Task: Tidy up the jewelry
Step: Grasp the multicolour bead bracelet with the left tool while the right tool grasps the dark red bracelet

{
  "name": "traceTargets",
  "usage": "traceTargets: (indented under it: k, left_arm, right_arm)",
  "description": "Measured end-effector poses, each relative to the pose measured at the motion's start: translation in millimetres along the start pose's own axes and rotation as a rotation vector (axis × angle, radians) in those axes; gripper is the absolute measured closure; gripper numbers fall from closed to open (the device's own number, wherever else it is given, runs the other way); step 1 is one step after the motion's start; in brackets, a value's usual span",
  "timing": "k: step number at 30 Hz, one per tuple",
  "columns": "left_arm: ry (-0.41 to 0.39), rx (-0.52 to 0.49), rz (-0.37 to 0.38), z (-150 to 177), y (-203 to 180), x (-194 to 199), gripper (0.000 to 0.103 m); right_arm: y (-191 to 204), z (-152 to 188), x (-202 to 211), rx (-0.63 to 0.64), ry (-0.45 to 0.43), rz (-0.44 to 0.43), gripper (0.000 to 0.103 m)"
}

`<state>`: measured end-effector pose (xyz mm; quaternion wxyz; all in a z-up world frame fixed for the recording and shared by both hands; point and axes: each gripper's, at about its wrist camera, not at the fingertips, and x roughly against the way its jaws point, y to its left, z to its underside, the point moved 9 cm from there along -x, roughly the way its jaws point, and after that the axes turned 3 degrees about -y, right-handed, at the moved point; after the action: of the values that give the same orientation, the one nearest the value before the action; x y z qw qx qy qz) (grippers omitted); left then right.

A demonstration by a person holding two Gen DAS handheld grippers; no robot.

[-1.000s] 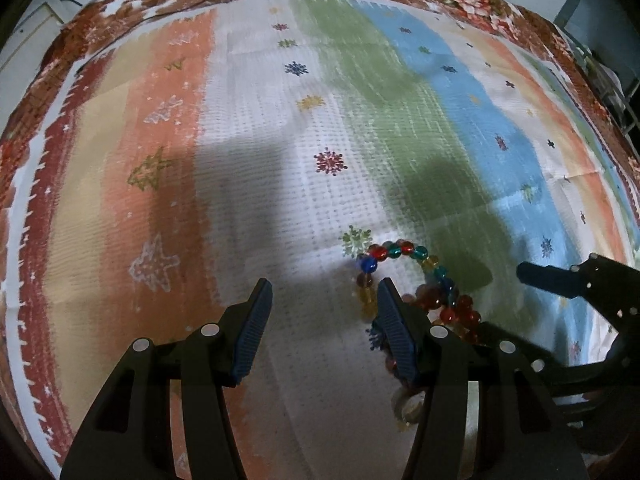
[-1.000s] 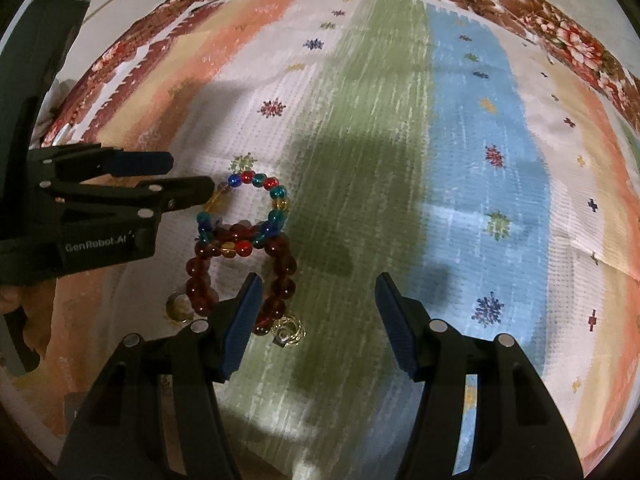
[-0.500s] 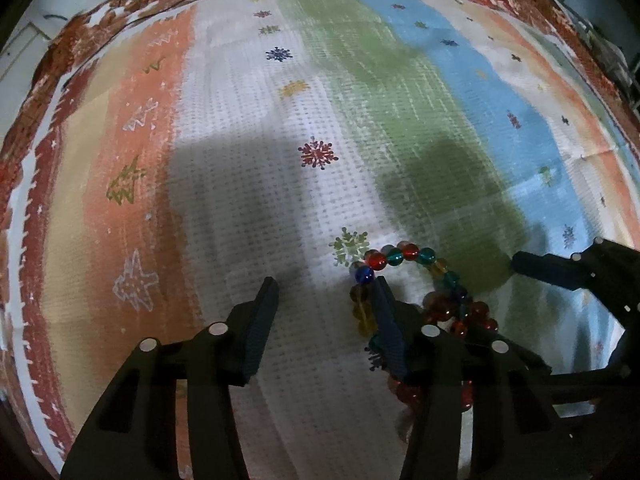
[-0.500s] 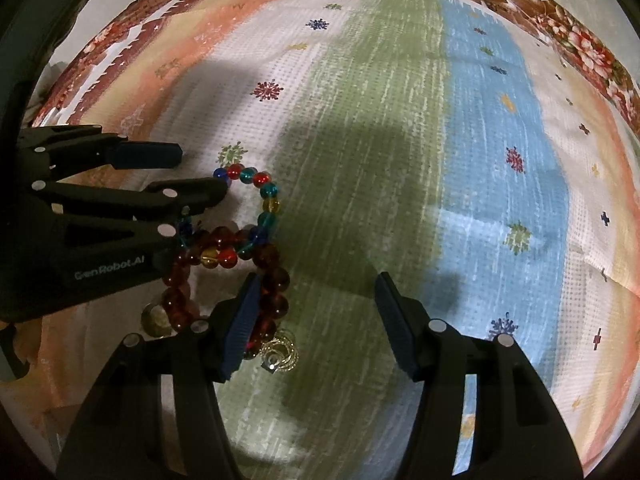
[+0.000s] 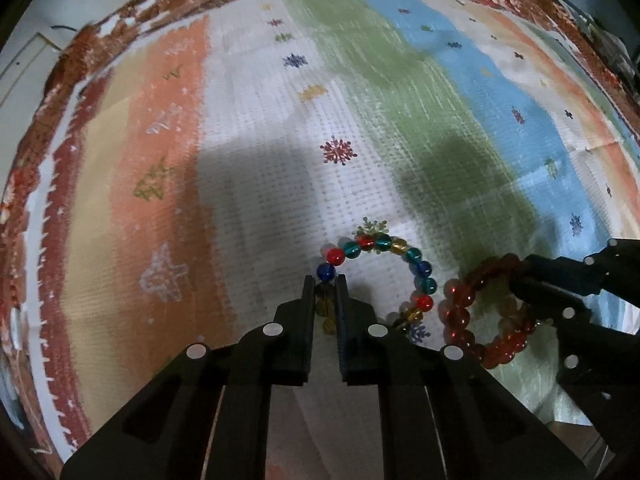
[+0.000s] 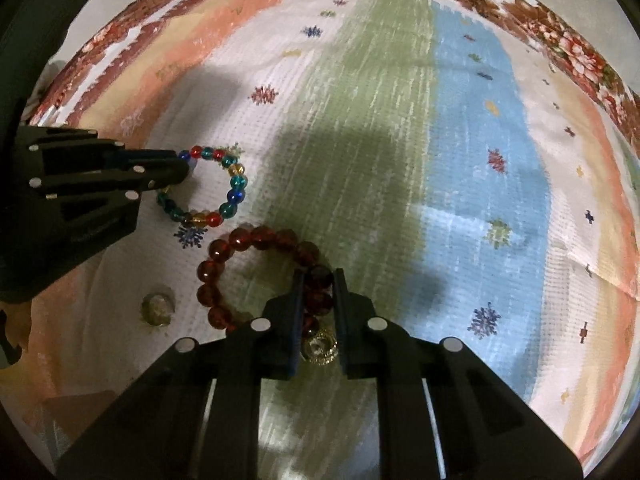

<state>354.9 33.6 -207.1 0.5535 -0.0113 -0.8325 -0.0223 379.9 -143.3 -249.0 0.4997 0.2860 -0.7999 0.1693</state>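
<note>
A multicolour bead bracelet (image 5: pixel 376 242) lies on the striped cloth, and my left gripper (image 5: pixel 325 280) is shut on its left side, with beads pinched between the pads. In the right wrist view the same bracelet (image 6: pixel 236 184) shows at the left with the left gripper (image 6: pixel 180 168) on it. Just below it lies a dark red bead bracelet (image 6: pixel 240 238). My right gripper (image 6: pixel 318 274) is shut on that bracelet's right side. In the left wrist view the red bracelet (image 5: pixel 456 312) sits to the right, held by the right gripper (image 5: pixel 520 276).
A gold, ring-like piece (image 6: pixel 320 346) lies under the right gripper, between its fingers. Another small ring (image 6: pixel 157 309) rests on the cloth to the left of the red bracelet. The striped cloth (image 5: pixel 240 160) stretches far ahead, with a brown flowered border (image 6: pixel 576 48).
Both grippers have gone from open to shut, the left on the multicolour bracelet and the right on the dark red one. The two bracelets, which overlapped before, now lie apart.
</note>
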Motion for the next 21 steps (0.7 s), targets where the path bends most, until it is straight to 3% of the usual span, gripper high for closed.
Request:
traceTargets:
  k: [14, 21]
  left_arm:
    - [-0.11, -0.023, -0.071, 3.5, -14.8, 57.5, 0.094]
    - [-0.184, -0.017, -0.069, 4.2, -20.6, 96.9, 0.094]
  right_arm:
    - [-3.9, 11.2, 55.8, -0.034, -0.081, 0.039, 0.088]
    - [1.2, 15.4, 79.6, -0.037, -0.116, 0.035, 0.088]
